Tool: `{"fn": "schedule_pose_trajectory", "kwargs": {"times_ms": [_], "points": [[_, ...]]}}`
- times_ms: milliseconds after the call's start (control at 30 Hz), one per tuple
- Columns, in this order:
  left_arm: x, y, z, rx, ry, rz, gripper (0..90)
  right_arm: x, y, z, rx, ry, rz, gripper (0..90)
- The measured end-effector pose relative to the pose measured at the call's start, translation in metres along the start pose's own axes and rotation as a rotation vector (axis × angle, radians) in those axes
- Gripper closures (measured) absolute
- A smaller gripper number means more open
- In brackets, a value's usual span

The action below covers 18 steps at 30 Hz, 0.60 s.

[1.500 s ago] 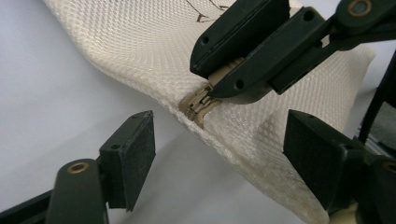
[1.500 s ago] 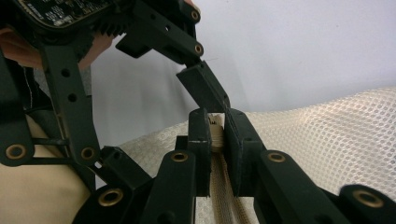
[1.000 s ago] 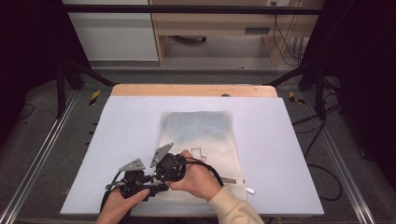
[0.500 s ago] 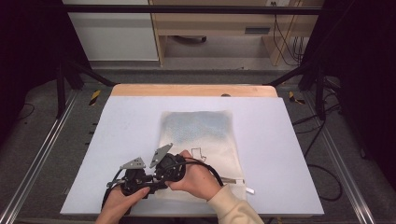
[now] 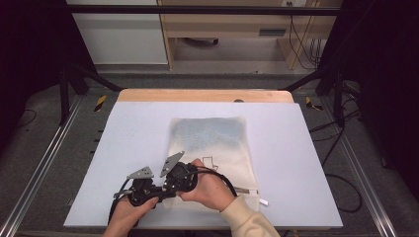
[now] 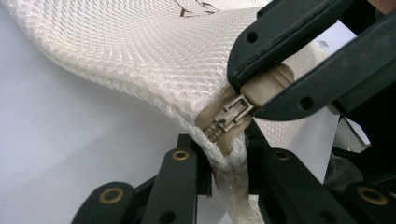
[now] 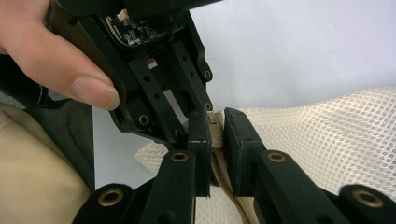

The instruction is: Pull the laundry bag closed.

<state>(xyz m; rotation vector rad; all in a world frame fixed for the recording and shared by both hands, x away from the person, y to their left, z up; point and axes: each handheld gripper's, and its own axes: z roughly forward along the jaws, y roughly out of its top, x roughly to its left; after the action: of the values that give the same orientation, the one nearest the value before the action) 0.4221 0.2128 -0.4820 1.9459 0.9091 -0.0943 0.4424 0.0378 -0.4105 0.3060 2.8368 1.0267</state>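
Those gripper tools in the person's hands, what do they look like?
Both the left gripper and right gripper are black, each with a grey three-cornered plate on top, brass-coloured rivets on the jaws and a black trailing cable. One cream sleeve is visible.

The table (image 5: 128, 133) has a pale grey-blue top with a strip of bare wood along the far edge. A cream mesh bag (image 5: 210, 148) lies flat on it, a little right of the middle, reaching toward the near edge. A small white tag (image 5: 263, 202) lies at its near right corner.
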Motion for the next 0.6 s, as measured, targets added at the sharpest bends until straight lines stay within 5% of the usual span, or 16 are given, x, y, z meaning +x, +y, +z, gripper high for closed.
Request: {"fn": "schedule_pose_trajectory", "kwargs": {"times_ms": [600], "points": [[0.0012, -0.0004, -0.0017, 0.009, 0.006, -0.002, 83.2, -0.0015, -0.0046, 0.0008, 0.023, 0.007, 0.000, 81.7]]}}
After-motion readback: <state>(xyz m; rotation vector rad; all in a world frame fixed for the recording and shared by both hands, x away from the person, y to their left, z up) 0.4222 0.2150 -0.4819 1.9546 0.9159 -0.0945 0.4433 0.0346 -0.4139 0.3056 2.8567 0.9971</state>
